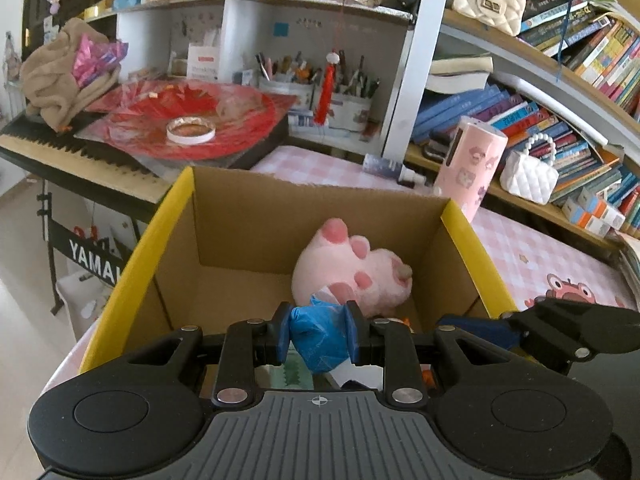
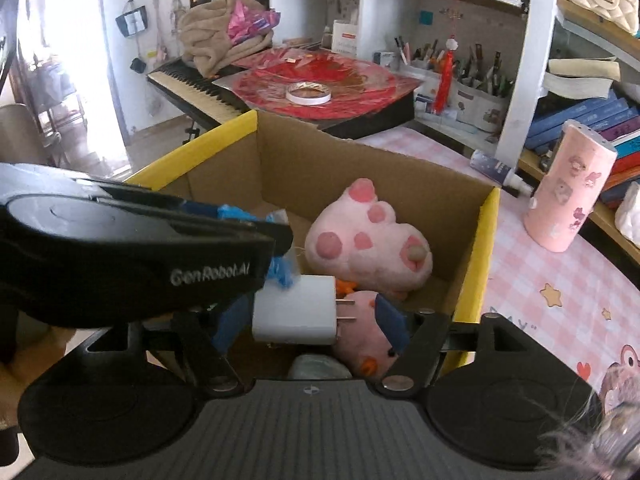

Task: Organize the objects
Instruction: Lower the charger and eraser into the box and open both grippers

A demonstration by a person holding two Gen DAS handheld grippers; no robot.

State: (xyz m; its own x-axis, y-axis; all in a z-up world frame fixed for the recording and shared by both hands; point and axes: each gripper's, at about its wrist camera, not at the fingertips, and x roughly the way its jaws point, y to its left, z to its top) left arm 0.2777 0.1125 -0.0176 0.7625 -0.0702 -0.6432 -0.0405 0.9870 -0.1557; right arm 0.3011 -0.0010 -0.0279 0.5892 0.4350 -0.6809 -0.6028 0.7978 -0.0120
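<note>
Over the cardboard box (image 1: pixel 256 216), left gripper (image 1: pixel 319 334) pinched a blue bag (image 1: pixel 320 340) — right gripper (image 2: pixel 312 316) clamped a white charger (image 2: pixel 294 310).

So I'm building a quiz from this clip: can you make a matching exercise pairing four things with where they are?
Things:
1. blue crumpled bag
2. white charger plug
3. pink plush paw
4. pink cylinder

Places:
A. standing on the checked cloth
B. in the right gripper
C. lying in the cardboard box
D. in the left gripper

Pairs: 1-D, 2-B, 3-C, 4-A
</note>
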